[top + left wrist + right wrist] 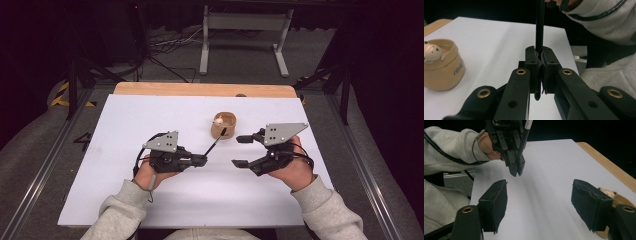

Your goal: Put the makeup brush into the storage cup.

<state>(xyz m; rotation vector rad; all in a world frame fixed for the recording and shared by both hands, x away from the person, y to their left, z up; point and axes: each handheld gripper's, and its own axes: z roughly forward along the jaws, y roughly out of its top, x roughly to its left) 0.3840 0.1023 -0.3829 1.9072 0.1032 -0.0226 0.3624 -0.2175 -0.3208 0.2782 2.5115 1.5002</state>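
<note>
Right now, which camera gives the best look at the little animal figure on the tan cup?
The left gripper view: the spotted animal figure sits close and sharp on the rim of the tan cup. In the high view it is a tiny pale blob. In the right gripper view a black jaw hides most of it.

A recording lab or studio: black curtains (30, 60) surround a white-covered worktop (150, 190), cables (170, 45) trail over grey carpet, a metal stand (245, 35) at the top, floor rails (45, 165) alongside.
</note>
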